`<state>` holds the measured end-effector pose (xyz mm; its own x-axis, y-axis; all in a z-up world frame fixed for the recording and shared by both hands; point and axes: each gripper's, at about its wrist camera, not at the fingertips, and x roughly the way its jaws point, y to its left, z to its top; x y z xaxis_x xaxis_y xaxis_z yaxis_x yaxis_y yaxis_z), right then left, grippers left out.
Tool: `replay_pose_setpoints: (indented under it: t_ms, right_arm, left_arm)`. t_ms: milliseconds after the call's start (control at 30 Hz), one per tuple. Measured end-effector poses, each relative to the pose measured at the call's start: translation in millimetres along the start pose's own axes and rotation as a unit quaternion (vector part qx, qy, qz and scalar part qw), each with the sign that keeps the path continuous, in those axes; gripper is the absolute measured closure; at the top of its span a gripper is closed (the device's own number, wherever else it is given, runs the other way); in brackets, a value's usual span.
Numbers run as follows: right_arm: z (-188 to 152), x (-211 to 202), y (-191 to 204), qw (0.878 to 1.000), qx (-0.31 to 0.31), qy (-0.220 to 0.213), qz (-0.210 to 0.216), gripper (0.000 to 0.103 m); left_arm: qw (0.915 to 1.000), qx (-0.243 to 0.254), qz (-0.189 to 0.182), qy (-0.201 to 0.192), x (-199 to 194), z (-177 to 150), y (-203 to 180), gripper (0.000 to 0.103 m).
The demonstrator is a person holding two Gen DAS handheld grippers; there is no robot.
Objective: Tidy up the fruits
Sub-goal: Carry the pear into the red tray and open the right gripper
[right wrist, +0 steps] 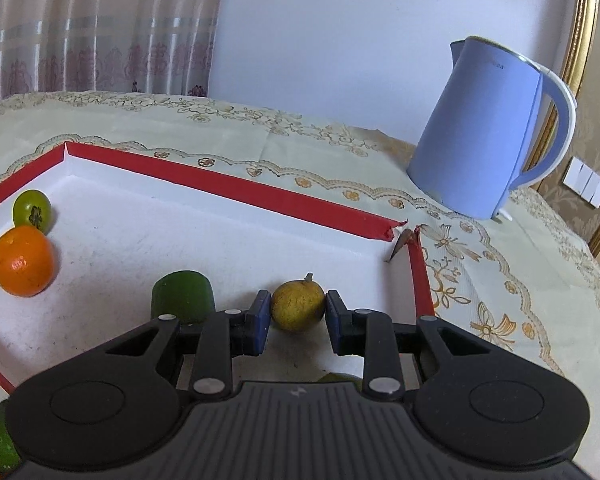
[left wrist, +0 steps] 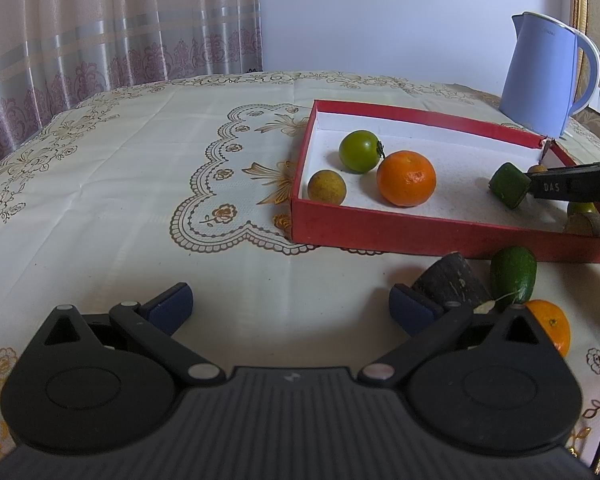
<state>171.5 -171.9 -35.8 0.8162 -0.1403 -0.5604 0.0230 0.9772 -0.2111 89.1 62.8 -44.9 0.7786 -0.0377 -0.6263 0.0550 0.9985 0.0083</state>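
Two wide-spread blue pads are seen on the left gripper (left wrist: 292, 308) in the left wrist view, with nothing held between them and only the cream embroidered tablecloth (left wrist: 140, 184) beneath. Just beyond the right-hand pad, a dark cylindrical block (left wrist: 452, 280) lies on the cloth, with a green oval fruit (left wrist: 514, 280) beside it and an orange mandarin (left wrist: 552, 326) partly hidden behind the gripper body. Further off, a shallow red cardboard box with a white lining (left wrist: 380, 232) is placed on the cloth. Inside it, at the left end, a small yellow-brown round fruit (left wrist: 327, 187), a green tomato-like fruit (left wrist: 360, 151) and a large orange mandarin (left wrist: 406, 178) are grouped closely together. A green cut-ended piece (left wrist: 508, 185) is seen at the right end of the box, where the right gripper's dark body enters. A pale blue electric kettle (left wrist: 548, 76) stands behind the box.

In the right wrist view, the right gripper (right wrist: 297, 316) is closed on a small yellow-green round fruit with a stem (right wrist: 298, 305), both pads pressed against its sides, low over the white lining near the torn corner of the box. The green cut-ended piece is just to the left of it.
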Motion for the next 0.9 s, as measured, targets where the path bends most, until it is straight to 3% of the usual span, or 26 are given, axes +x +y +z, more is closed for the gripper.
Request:
replay_pose_setpoints:
  t_ms: [367, 600, 900]
  right_arm:
    - [-1.0, 0.9, -5.4, 1.000, 0.012, -0.005, 0.010, 0.074]
    - [-0.2, -3.5, -15.6, 0.997, 0.047, -0.016, 0.055, 0.074]
    - [-0.2, -4.1, -14.9, 0.997, 0.045, -0.009, 0.054, 0.074]
  left_arm:
    - [1.0000, 0.000, 0.000, 0.000, 0.0, 0.0, 0.0, 0.000]
    - [1.0000, 0.000, 0.000, 0.000, 0.0, 0.1, 0.0, 0.000]
    - [1.0000, 0.000, 0.000, 0.000, 0.0, 0.3, 0.1, 0.000]
